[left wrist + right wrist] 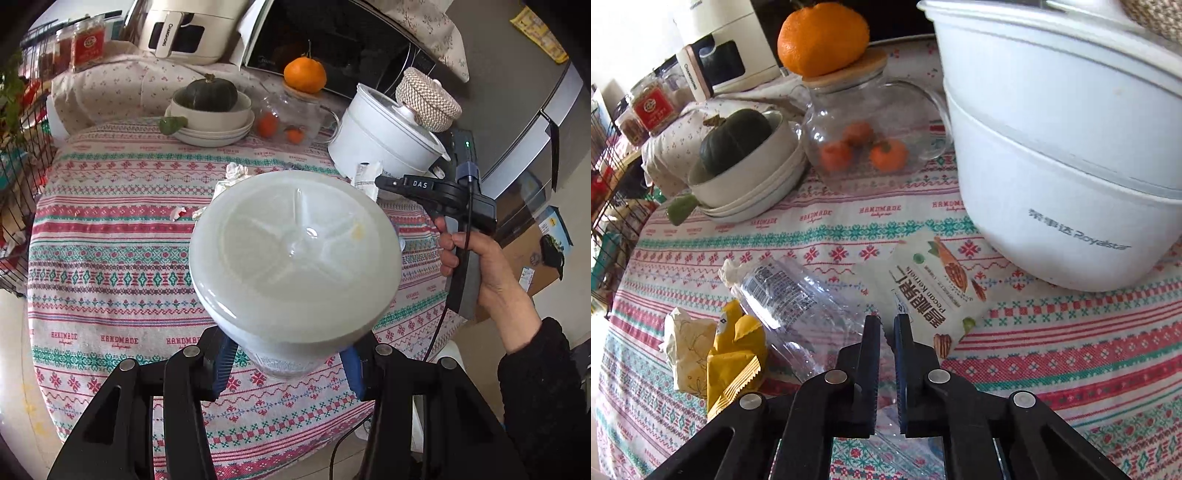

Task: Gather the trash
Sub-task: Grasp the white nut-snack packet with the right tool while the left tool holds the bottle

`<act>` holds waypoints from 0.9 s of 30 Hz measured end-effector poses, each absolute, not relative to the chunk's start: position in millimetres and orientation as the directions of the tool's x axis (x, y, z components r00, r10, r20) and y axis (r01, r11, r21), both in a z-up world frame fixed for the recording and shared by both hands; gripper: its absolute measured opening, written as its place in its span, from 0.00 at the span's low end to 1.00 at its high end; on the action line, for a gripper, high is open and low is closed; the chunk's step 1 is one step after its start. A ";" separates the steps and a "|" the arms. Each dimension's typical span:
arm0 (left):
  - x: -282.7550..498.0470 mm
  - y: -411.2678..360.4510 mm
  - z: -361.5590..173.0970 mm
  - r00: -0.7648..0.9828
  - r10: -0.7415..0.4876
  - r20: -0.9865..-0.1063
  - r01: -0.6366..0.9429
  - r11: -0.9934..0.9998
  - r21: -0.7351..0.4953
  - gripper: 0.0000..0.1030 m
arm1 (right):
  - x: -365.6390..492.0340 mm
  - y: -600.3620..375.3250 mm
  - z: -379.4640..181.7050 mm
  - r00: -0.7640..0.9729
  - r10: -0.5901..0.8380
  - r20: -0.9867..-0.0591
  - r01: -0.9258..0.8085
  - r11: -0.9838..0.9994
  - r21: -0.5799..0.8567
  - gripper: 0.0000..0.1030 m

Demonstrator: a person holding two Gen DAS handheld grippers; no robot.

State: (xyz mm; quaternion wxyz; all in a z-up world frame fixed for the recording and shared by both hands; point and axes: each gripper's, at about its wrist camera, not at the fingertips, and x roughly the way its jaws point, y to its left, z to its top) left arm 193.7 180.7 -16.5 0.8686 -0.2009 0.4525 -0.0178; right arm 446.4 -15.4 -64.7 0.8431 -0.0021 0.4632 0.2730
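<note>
My left gripper is shut on a clear plastic tub with a white lid, held above the patterned tablecloth. My right gripper has its jaws almost together, pinching the edge of a crushed clear plastic bottle that lies on the cloth. A pecan kernel packet lies just right of the fingertips. Yellow wrappers and crumpled paper lie left of the bottle. In the left wrist view, the right gripper points at crumpled paper behind the tub.
A white electric pot stands close on the right. A glass teapot with oranges, stacked bowls with a green squash and an air fryer stand at the back. A wire rack is on the left.
</note>
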 end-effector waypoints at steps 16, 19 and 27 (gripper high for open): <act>178.4 159.8 -10.6 0.594 -0.251 -0.764 -0.095 0.922 -0.376 0.50 | 365.9 -78.2 11.1 0.476 0.458 -0.751 -0.439 0.863 0.248 0.04; 178.9 154.1 -12.4 0.589 -0.248 -0.769 -0.088 0.926 -0.366 0.50 | 356.3 -84.4 13.6 0.453 0.448 -0.771 -0.420 0.870 0.259 0.28; 182.0 154.8 -12.6 0.595 -0.242 -0.767 -0.094 0.926 -0.365 0.50 | 347.4 -85.2 9.5 0.438 0.395 -0.808 -0.405 0.889 0.215 0.54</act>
